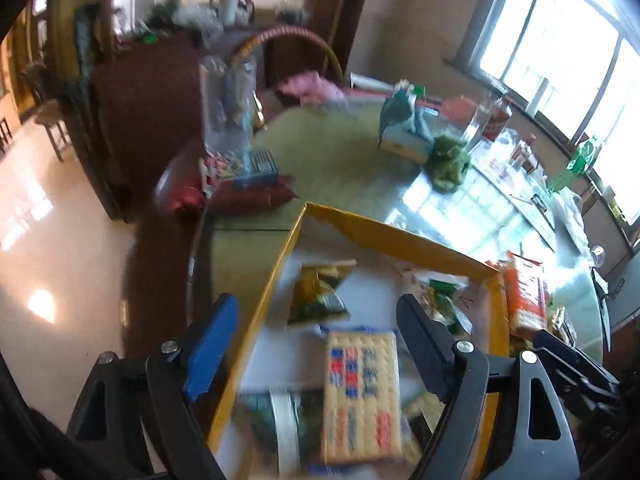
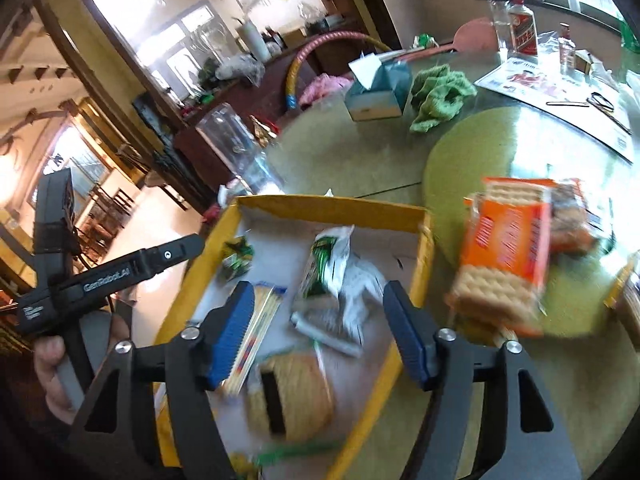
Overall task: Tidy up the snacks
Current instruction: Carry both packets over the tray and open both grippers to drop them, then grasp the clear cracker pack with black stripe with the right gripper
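Open right gripper (image 2: 320, 332), blurred snacks, yellow box (image 2: 332, 203)

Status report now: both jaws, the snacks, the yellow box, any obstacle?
Left gripper open, empty. Right gripper open, empty. Cracker packs in yellow box; orange cracker pack outside, on table. Nothing blocking.

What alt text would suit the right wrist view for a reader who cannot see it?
The open right gripper hangs empty over a yellow cardboard box holding snack packets, including a white-and-green packet and round golden crackers. Orange-wrapped cracker packs lie outside on the green table mat.
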A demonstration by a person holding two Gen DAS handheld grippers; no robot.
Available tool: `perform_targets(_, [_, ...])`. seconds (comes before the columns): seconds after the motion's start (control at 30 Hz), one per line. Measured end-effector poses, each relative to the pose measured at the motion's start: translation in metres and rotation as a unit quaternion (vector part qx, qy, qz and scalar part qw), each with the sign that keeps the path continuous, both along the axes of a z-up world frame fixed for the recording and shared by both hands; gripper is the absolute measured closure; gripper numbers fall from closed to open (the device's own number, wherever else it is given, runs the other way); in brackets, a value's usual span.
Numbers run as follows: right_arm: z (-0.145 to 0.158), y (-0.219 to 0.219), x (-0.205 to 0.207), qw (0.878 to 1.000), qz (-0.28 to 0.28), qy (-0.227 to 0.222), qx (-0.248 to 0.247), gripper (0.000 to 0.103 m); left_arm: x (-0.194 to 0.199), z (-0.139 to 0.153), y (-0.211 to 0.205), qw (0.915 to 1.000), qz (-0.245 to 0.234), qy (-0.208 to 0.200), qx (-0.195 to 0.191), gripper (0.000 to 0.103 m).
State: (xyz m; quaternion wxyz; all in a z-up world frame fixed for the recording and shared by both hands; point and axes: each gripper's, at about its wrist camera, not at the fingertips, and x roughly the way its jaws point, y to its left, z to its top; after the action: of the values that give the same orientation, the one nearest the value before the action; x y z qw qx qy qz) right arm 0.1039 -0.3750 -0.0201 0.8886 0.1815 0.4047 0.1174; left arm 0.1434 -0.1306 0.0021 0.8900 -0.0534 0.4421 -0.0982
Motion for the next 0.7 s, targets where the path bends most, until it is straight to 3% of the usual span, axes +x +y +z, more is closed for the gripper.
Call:
perform_targets(0.07, [0.005,-0.010,-0.023,1.000,0.002,-0.011,0.008,0.026,-0.036,0.009,-0.008,0.9996,-0.014,-0.018,-0.017,0.022])
perform_targets(0.3, [-0.004,-0.068,-0.101,0.999,-0.013,-0.010,0.038,0.024,-0.116,0.008,-0.056,0.9960,-0.053,-0.034,-0.063,0.022])
perform_targets(0.5, [-0.018,-0.116,-0.140,0.999,-0.035,0.000,0.029,0.024,-0.144,0.004,-0.100,0.9933,-0.091,-0.026,-0.066,0.022])
perform_targets(0.7, [-0.024,-0.169,-0.152,0.998,-0.061,0.007,0.002,0.017,-0.154,0.004,-0.118,0.9932,-0.099,-0.018,-0.060,0.022])
